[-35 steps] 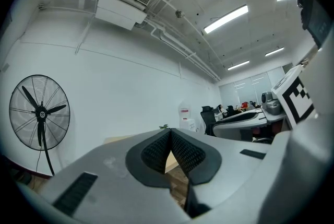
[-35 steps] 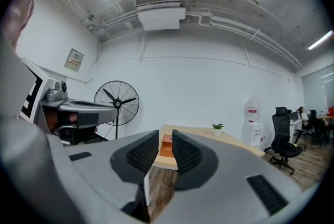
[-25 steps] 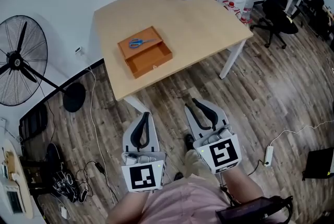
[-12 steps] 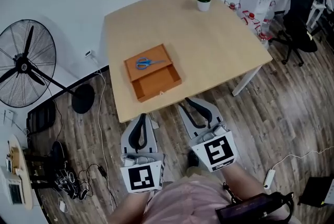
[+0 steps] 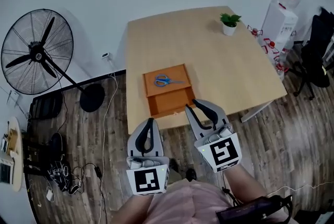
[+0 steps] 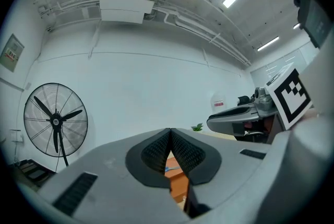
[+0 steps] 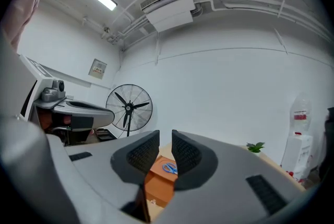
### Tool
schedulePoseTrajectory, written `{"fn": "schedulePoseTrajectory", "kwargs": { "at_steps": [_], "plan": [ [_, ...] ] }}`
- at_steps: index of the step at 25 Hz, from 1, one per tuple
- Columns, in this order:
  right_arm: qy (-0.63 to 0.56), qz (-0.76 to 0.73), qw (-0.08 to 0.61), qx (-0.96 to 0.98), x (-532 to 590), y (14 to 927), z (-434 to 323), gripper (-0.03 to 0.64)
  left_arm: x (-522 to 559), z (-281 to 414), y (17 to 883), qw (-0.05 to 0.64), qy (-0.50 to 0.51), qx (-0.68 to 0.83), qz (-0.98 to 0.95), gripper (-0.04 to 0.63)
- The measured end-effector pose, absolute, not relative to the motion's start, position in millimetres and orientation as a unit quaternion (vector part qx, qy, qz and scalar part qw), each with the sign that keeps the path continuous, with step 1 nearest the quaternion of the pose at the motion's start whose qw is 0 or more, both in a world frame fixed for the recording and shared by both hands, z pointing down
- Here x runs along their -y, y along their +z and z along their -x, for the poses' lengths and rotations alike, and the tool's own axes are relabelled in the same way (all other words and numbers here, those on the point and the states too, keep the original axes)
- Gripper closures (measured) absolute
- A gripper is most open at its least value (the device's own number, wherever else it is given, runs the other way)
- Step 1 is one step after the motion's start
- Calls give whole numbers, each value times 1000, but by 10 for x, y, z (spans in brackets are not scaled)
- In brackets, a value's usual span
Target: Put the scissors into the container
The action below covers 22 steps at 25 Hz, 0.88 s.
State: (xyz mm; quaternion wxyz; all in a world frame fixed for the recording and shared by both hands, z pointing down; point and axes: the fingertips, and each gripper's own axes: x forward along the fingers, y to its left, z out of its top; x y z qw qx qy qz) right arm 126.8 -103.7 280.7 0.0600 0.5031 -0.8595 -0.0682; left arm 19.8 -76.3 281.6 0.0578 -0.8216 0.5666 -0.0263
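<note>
Blue-handled scissors (image 5: pixel 167 81) lie on the flat top of an orange wooden container (image 5: pixel 166 93), whose drawer (image 5: pixel 171 103) stands pulled out toward me on the light wooden table (image 5: pixel 209 56). Both grippers hover in front of the table's near edge, apart from the container. My left gripper (image 5: pixel 150 124) is shut with nothing in it, its pads touching (image 6: pixel 170 131). My right gripper (image 5: pixel 200 108) has a narrow empty gap between its pads (image 7: pixel 165 137). Past the right jaws I see the scissors (image 7: pixel 169 168) and the container (image 7: pixel 158 187).
A small potted plant (image 5: pixel 228 24) stands at the table's far right. A large standing fan (image 5: pixel 36 53) is on the floor to the left. A water dispenser (image 5: pixel 281 6) and office chair (image 5: pixel 321 45) are at the right. Cables (image 5: pixel 65 176) lie at the lower left.
The view has closed in on the table: the container and scissors now sit nearer to both grippers. The scissors have stayed on the container's top. Neither gripper has taken hold of anything.
</note>
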Motion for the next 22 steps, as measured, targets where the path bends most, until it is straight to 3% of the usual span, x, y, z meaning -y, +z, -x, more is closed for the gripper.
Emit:
{"fn": "schedulePoseTrajectory", "kwargs": {
  "at_steps": [13,22],
  "plan": [
    [-51,-459,108,881,2131,3185,-805,535,1859,205,3041,5,-15,-593,805,586],
    [-15,-415,180,892,2862,3793,-556,532,2560,386,3384,-33,-28,-585,810,586]
  ]
}}
